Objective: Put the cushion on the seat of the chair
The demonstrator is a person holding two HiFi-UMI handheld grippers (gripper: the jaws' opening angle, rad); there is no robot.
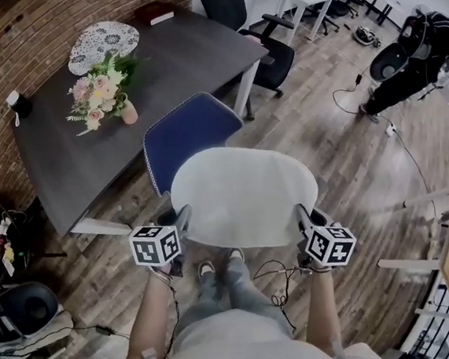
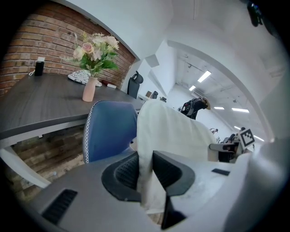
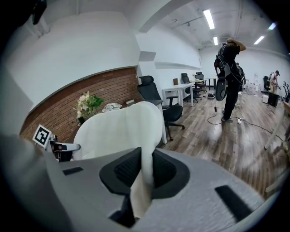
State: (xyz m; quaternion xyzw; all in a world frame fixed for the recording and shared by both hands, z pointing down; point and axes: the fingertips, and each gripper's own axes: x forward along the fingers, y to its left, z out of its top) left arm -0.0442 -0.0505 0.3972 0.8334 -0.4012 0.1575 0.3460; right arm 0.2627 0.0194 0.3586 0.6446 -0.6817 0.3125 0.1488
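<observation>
Left gripper (image 1: 182, 218) and right gripper (image 1: 303, 216) pinch the white cushion (image 1: 246, 196) at its eight and four o'clock edges, above the blue chair (image 1: 189, 135) (soft, light, floppy, I judge); opposite-edge grips should hold it level.

Pale, rounded cushion (image 1: 244, 196) held up roughly flat in the air, overlapping the near side of a blue chair (image 1: 191, 132) with white-trimmed edging.
</observation>
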